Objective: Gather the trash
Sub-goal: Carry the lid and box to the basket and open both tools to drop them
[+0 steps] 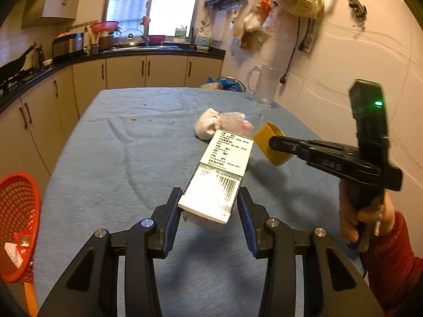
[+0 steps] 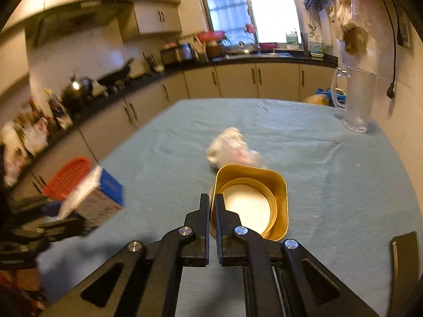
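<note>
My left gripper (image 1: 210,198) is shut on a white and green carton (image 1: 219,174) with a barcode, held off the blue tablecloth (image 1: 119,158). The same carton (image 2: 92,198) shows blurred at the left of the right wrist view. My right gripper (image 2: 211,198) is shut on the rim of a yellow paper cup (image 2: 251,200), raised above the table; the cup (image 1: 271,146) also shows at the right gripper (image 1: 272,142) in the left wrist view. A crumpled white tissue with clear plastic wrap (image 1: 219,124) lies mid-table, the same wad (image 2: 232,148) beyond the cup.
An orange mesh basket (image 1: 18,227) stands off the table's left edge, also seen as the basket (image 2: 66,177) from the right. A clear glass pitcher (image 2: 357,100) stands at the far right by the wall. Kitchen counters (image 1: 105,55) run along the left and back.
</note>
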A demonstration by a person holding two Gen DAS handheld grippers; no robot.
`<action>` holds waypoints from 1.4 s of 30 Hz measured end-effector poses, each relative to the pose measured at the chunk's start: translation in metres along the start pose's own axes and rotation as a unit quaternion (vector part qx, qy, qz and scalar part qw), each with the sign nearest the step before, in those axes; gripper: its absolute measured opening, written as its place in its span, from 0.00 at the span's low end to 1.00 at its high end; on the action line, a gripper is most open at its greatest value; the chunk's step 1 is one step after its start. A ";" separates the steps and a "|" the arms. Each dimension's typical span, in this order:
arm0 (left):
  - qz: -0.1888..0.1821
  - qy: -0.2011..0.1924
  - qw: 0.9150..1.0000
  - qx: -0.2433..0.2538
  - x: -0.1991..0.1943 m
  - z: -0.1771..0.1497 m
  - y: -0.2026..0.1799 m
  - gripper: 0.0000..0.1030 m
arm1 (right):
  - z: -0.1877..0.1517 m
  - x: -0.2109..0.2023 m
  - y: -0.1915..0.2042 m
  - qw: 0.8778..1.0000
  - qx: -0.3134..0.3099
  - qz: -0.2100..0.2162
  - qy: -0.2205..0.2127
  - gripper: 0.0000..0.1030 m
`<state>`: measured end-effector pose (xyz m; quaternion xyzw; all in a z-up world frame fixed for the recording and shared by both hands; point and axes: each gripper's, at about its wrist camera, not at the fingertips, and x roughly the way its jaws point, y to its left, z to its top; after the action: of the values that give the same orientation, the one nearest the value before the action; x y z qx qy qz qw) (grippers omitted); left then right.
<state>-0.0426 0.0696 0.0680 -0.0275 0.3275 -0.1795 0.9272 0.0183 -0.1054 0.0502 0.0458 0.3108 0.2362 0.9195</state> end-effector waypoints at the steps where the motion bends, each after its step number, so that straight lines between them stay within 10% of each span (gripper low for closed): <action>1: 0.003 -0.003 1.000 -0.003 -0.004 0.000 0.003 0.40 | 0.001 -0.002 0.005 1.000 0.004 0.011 -0.005 0.04; 19: 0.094 -0.063 0.990 -0.089 -0.088 -0.022 0.111 0.40 | 0.028 0.057 0.132 0.982 0.028 0.184 0.042 0.04; 42: 0.227 -0.050 0.948 -0.217 -0.123 -0.078 0.256 0.40 | 0.048 0.165 0.278 0.941 0.041 0.299 0.149 0.04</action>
<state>-0.0988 0.3570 0.0371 -0.1618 0.3095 0.1125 0.9303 0.0486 0.2192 0.0622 0.1389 0.4259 0.4916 0.7467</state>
